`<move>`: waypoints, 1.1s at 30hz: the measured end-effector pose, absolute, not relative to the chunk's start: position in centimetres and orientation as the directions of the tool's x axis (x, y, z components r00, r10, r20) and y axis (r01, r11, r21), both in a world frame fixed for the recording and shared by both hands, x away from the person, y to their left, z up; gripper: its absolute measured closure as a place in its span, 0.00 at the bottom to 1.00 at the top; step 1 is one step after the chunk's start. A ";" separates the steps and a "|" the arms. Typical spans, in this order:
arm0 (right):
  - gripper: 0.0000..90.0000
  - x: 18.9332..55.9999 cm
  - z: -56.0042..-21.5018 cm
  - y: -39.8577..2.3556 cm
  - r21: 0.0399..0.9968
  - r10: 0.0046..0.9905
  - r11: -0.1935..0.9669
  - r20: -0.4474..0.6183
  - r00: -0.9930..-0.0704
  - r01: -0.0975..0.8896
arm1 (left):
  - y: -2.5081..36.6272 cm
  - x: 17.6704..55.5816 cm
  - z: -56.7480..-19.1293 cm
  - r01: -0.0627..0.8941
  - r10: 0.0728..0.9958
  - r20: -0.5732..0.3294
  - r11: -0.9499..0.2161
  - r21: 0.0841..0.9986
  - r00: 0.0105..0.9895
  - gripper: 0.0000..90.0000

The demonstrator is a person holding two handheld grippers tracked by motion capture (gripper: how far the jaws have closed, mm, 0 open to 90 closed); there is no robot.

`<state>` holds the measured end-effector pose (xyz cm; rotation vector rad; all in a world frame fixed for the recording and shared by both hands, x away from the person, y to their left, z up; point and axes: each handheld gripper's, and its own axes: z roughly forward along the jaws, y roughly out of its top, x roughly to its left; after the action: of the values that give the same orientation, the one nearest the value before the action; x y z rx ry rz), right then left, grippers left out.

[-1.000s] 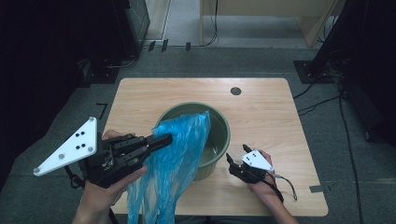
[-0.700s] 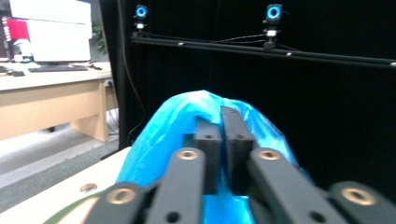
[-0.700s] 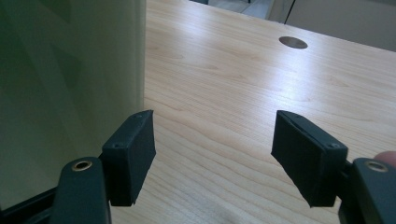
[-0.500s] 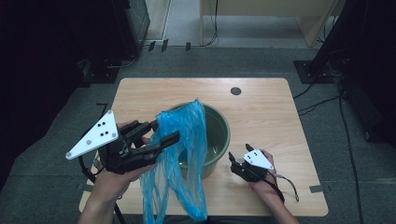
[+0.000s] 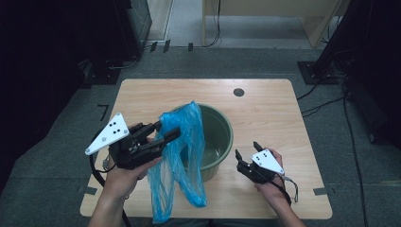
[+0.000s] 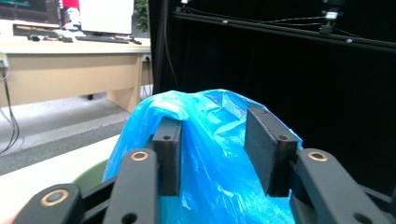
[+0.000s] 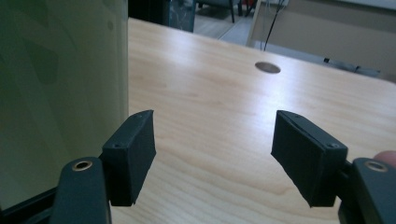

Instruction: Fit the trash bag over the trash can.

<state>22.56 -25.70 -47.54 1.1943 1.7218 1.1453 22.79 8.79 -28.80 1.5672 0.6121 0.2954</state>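
At the near edge of the tabletop [image 5: 283,109], the person's two forearms are seen entering from below in the high view. The left tongs [image 5: 168,132] are held at the left of the green bucket [image 5: 220,137], pointing toward it, with the blue plastic bag [image 5: 177,161] between the jaws. In the left gripper view the bag [image 6: 210,158] is seen bulging up between the two black pads [image 6: 268,149], which stand apart; the left-hand pad lies against the film, while a pressing contact of the other pad cannot be confirmed. The jaws of these tongs have just been opening and then closing slightly, with the bag remaining between them. The bag is draped over the near left rim of the bucket, its top bunched at the tongs and its lower part hanging down the outer wall and onto the near part of the tabletop. The right tongs [image 5: 246,153] are held low, just to the right of the bucket, their jaws standing apart with nothing between them. In the right gripper view the bare wood of the tabletop [image 7: 224,107] is seen between the pads, with the bucket's wall [image 7: 60,84] close on the left. Farther off, a dark round grommet [image 5: 239,92] is set in the tabletop near its far edge.
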 end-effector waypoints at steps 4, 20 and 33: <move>0.34 22.1 -46.3 -25.9 0.950 0.958 0.171 -0.097 -0.271 0.263 | 8.5 23.2 -30.0 0.210 0.551 -0.180 0.008 0.978 0.815 0.71; 0.35 19.1 -37.5 -23.3 0.982 0.948 0.165 -0.132 -0.289 0.093 | 7.1 23.1 -31.0 0.155 0.594 -0.132 0.011 0.988 0.794 0.76; 0.41 16.7 -32.9 -19.0 0.999 0.883 0.046 -0.038 -0.468 0.004 | 7.4 22.9 -31.0 0.150 0.597 -0.143 0.038 0.988 0.790 0.75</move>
<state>16.70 -19.01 -32.89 0.9170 1.5899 1.5151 22.94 7.39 -31.01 1.5199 0.6262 0.3793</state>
